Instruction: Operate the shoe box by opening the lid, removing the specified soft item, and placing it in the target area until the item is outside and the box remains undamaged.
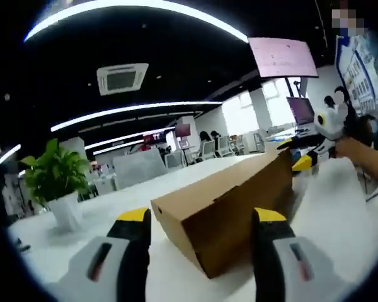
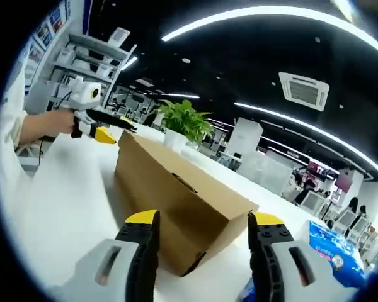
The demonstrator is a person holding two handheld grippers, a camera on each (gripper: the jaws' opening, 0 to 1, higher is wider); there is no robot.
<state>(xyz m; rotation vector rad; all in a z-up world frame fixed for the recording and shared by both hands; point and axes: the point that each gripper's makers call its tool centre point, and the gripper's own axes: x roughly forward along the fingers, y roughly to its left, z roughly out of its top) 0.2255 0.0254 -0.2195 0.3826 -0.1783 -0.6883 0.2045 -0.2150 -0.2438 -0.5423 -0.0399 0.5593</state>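
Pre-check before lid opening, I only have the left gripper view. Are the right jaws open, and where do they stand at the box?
Observer: The right gripper is open, its jaws standing either side of the near end of the shoe box.
Operator: Anything lying beside that end?
Observer: Yes, a blue packet lies on the white table, out past that gripper's right jaw.

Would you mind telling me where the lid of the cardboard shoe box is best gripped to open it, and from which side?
Probably at the lid's front flap, where a small notch shows along the long side of the cardboard shoe box. The box lies closed and flat on the white table, so come low from that long side and lift upward. The left gripper and right gripper stand open at opposite ends.
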